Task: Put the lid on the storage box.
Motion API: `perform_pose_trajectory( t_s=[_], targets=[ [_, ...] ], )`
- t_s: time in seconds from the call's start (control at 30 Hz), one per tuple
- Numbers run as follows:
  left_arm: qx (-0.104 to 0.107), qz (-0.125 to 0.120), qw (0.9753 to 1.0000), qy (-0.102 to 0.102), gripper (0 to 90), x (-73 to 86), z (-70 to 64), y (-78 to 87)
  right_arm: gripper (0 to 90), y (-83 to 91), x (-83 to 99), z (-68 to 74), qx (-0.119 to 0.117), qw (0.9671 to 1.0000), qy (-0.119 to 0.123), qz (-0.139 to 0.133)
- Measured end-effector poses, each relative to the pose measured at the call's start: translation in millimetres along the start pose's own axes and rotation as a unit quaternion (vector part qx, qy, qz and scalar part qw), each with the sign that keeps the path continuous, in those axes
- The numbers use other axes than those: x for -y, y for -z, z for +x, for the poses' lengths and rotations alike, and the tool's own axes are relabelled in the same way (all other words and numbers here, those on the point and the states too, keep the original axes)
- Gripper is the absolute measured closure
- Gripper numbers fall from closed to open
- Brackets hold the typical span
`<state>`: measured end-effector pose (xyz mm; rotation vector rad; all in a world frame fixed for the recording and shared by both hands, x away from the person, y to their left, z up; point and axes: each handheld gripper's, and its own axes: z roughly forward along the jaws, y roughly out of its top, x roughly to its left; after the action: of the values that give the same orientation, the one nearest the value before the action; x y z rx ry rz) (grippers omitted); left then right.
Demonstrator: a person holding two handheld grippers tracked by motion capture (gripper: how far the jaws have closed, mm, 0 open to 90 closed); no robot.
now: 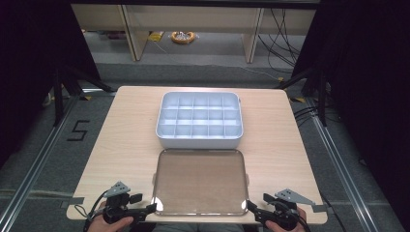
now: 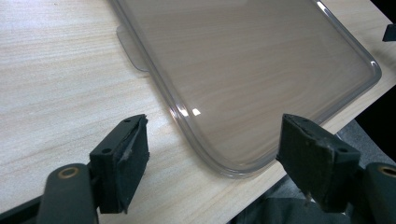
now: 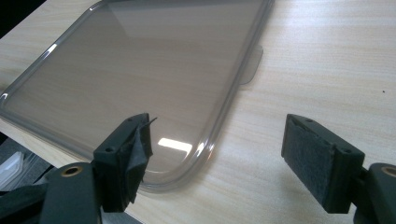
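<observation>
1. Nearest the camera in the high view, the left gripper [image 1: 151, 209] and the right gripper [image 1: 251, 207] sit at the near edge of the counter [image 1: 124, 140], each held by a hand, the left hand [image 1: 112, 224] and the right hand [image 1: 283, 225], rising from the bottom of the frame.
2. Both grippers are released, jaws spread wide with nothing between the pads.
3. Between them lies a clear plastic lid [image 1: 200, 181], flat on the counter, its near edge reaching the counter's front edge.
4. From the left gripper view, the left gripper [image 2: 215, 161] straddles the lid's near left corner [image 2: 233, 165]; whether either jaw touches the rim cannot be told.
5. From the right gripper view, the right gripper [image 3: 222, 161] faces the lid's near right corner [image 3: 187, 175], its left jaw over the lid and its right jaw over bare wood.
6. Small tabs stick out from the lid's side edges [image 2: 133, 51].
7. Beyond the lid, just behind its far edge, stands a white compartment box [image 1: 199, 120], open, its grid of cells showing no contents.
</observation>
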<state>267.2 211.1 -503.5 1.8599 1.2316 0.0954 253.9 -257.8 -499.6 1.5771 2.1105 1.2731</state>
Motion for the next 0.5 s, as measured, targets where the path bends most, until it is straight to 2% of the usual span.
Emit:
perform_pose_trajectory(
  t_s=[0.03,0.07,0.1,0.13,0.17,0.4,0.43,0.47,0.5],
  targets=[
    [0.0,0.0,1.0,0.0,23.9,0.0,0.0,0.0,25.2,-0.3,0.5,2.5,-0.007,0.9997,-0.022,0.004],
    [0.0,-0.001,1.0,0.002,23.7,-0.1,0.1,-0.3,25.3,-1.7,0.6,3.0,0.0,0.9996,-0.027,0.003],
    [0.001,-0.001,1.0,0.002,23.7,-0.1,0.1,-0.6,25.3,-1.7,0.6,3.0,0.0,0.9996,-0.027,0.003],
    [0.0,0.0,1.0,0.002,23.7,-0.2,0.1,-0.7,25.2,-1.8,0.4,0.1,-0.001,0.9999,-0.01,0.002],
    [0.004,-0.001,1.0,0.004,23.5,-0.1,-0.5,-1.3,24.8,-0.8,0.4,-1.4,-0.004,1.0,-0.005,0.003],
    [0.004,-0.002,1.0,0.008,20.4,-0.3,-0.5,-2.2,23.2,-2.7,0.7,-2.5,-0.007,0.9999,-0.009,-0.005],
    [0.004,-0.002,1.0,0.008,19.7,-0.3,-0.5,-2.2,23.0,-2.1,0.0,-1.9,-0.006,0.9999,-0.016,0.001],
    [0.004,-0.002,1.0,0.008,18.8,-0.5,-0.4,-2.4,22.7,-1.4,0.2,1.2,-0.003,0.9993,-0.037,0.004],
    [0.005,-0.001,1.0,0.008,17.9,-0.6,-0.7,-2.7,22.0,-2.4,0.4,0.7,-0.008,0.9993,-0.035,-0.005]
  ],
)
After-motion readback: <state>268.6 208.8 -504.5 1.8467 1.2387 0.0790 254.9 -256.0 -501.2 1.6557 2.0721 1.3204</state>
